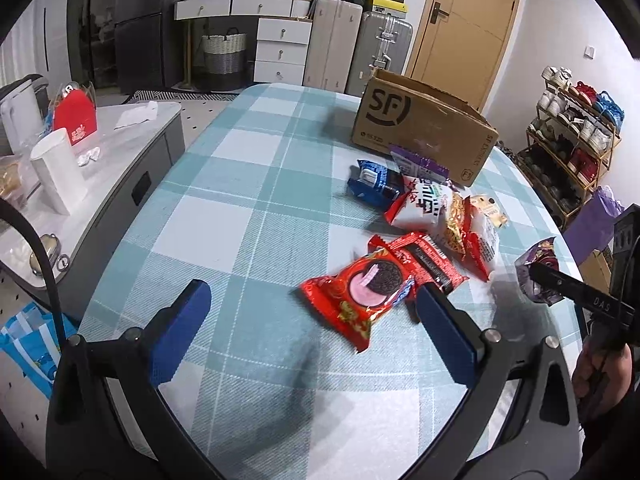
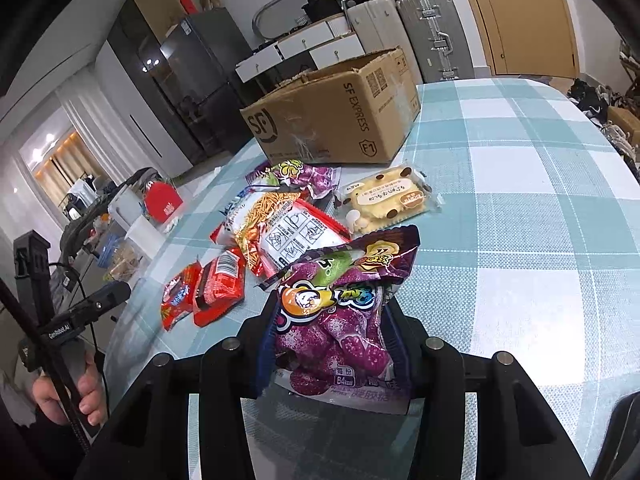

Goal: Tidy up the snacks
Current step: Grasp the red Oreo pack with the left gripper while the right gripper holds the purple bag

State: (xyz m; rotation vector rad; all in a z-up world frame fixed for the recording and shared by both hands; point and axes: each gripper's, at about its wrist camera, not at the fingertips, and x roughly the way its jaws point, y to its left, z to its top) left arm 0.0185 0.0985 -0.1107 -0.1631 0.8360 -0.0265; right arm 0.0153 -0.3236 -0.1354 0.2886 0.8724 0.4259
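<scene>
Two grippers are in my charge, and I take the nearest matters first. My right gripper point(image 2: 332, 344) is clamped on a purple gummy bag point(image 2: 340, 320): both blue pads press into its sides and the bag stands crumpled between them, raised off the checked tablecloth point(image 2: 520, 200). My left gripper point(image 1: 312, 320) has its blue fingers point(image 1: 444, 332) spread wide with nothing between them; the right-hand pad sits just beside the corner of a red Oreo packet point(image 1: 364, 296), and I cannot tell whether it touches. Behind that packet lies a second red packet point(image 1: 424, 260), then a red-and-white noodle bag point(image 1: 424, 208) overlapping others, a blue cookie pack point(image 1: 374, 184) and, farthest, the open cardboard box point(image 1: 424, 128) on the table. The left wrist view alone shows the blue pack clearly, a side counter point(image 1: 132, 148) with a white cup point(image 1: 56, 168), and my right gripper from outside, gripping the purple bag at the table's edge. The right wrist view alone shows a yellow cake packet point(image 2: 388, 200) lying flat near the box, a second purple bag point(image 2: 304, 174) just in front of the box, and the hand point(image 2: 76, 392) holding the left gripper's handle.
</scene>
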